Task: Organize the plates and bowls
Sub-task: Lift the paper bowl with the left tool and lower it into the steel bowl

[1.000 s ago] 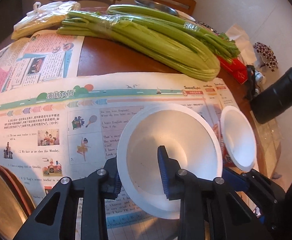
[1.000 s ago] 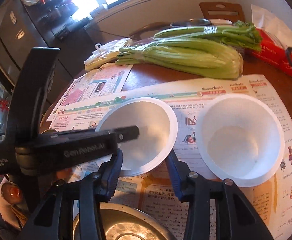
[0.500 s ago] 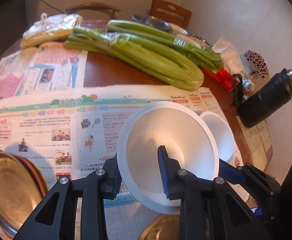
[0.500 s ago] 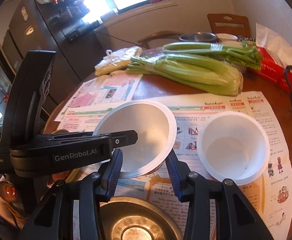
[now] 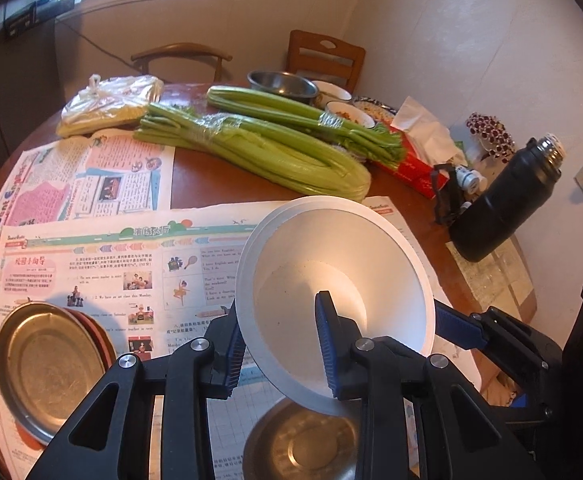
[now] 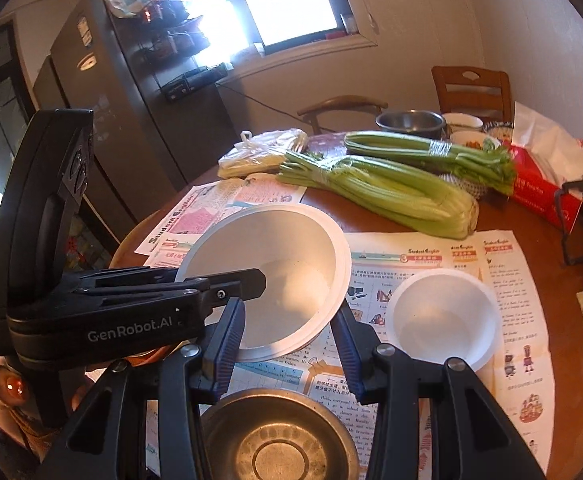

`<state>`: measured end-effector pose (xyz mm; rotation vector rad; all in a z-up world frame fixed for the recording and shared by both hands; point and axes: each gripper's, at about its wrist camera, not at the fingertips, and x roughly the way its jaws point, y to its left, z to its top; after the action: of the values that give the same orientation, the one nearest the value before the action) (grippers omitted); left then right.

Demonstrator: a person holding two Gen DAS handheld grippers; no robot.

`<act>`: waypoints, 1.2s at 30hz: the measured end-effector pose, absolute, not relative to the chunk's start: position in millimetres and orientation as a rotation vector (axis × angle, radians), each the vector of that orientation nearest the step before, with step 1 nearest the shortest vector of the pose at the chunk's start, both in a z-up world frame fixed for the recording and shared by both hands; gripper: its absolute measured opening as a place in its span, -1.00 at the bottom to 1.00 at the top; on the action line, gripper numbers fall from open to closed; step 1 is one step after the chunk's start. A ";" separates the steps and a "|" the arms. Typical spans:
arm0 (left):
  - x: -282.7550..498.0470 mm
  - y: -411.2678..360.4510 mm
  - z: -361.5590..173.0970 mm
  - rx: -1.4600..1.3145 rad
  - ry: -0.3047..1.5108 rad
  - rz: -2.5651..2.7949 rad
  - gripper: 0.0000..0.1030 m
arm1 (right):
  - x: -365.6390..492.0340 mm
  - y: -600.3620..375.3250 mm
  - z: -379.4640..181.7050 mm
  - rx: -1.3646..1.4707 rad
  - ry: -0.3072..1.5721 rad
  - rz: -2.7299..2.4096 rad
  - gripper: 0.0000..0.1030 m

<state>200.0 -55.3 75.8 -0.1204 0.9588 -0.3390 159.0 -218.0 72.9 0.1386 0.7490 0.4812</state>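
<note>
A stack of nested white bowls [image 5: 331, 264] hangs tilted above the newspaper-covered table [image 5: 103, 264]. My left gripper [image 5: 279, 320] is shut on its near rim, one blue pad inside and one outside. My right gripper [image 6: 287, 340] is shut to a narrow gap just below that stack [image 6: 275, 264]. Whether its pads touch the stack I cannot tell. One of its blue fingers [image 5: 455, 324] shows at the stack's right edge. A smaller white bowl [image 6: 443, 316] sits on the paper to the right. A metal bowl [image 6: 279, 440] lies under both grippers.
Metal plates [image 5: 47, 364] on a red one lie at the near left. Celery bunches [image 5: 259, 148], a plastic bag [image 5: 107, 104], a red tissue box [image 5: 411, 164] and dishes fill the far side. A black flask [image 5: 503, 208] stands at the right edge. Two chairs stand behind.
Both grippers have risen together with the white stack, away from the table. The metal plates and the metal bowl have come into view below. The small white bowl stayed on the paper.
</note>
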 end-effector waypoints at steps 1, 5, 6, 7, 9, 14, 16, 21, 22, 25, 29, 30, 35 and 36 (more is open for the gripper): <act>196.7 -55.9 77.9 -0.118 0.955 -0.341 -0.36 | 156.4 -218.5 74.9 0.135 0.745 0.483 -0.13; 181.5 -59.3 83.7 -0.109 0.944 -0.348 -0.35 | 143.6 -222.8 81.4 0.122 0.731 0.497 -0.13; 176.2 -61.2 84.4 -0.100 0.937 -0.347 -0.33 | 139.9 -224.9 81.6 0.121 0.727 0.500 -0.13; 173.4 -61.9 84.0 -0.098 0.936 -0.346 -0.33 | 136.8 -226.4 81.6 0.120 0.726 0.503 -0.13; 163.9 -63.8 81.5 -0.092 0.942 -0.345 -0.32 | 129.2 -228.2 80.8 0.111 0.728 0.514 -0.13; 148.4 -67.5 71.5 -0.090 0.959 -0.337 -0.30 | 113.0 -230.7 73.9 0.084 0.745 0.540 -0.13; 145.6 -67.8 65.6 -0.094 0.970 -0.330 -0.30 | 108.4 -231.0 68.9 0.070 0.759 0.556 -0.13; 139.5 -66.9 47.2 -0.119 1.011 -0.303 -0.30 | 100.8 -229.5 56.3 0.050 0.793 0.588 -0.13; 137.8 -67.5 43.9 -0.119 1.017 -0.297 -0.29 | 99.7 -229.1 53.5 0.048 0.801 0.592 -0.13; 131.3 -70.9 33.8 -0.101 1.038 -0.283 -0.29 | 97.4 -229.6 44.0 0.047 0.830 0.607 -0.13; 127.2 -71.6 23.2 -0.103 1.065 -0.281 -0.29 | 94.5 -229.5 31.2 0.042 0.869 0.617 -0.13; 126.7 -71.2 21.7 -0.105 1.068 -0.283 -0.28 | 94.0 -229.3 29.5 0.041 0.875 0.618 -0.13; 122.0 -70.4 11.2 -0.103 1.085 -0.292 -0.28 | 88.2 -225.5 23.0 0.012 0.892 0.617 -0.13; 121.1 -70.5 9.3 -0.103 1.087 -0.295 -0.28 | 87.4 -224.7 21.6 0.006 0.897 0.614 -0.13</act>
<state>121.1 -70.5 9.3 -0.1032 1.0872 -0.2953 87.4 -224.7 21.6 0.0058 0.8974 0.6143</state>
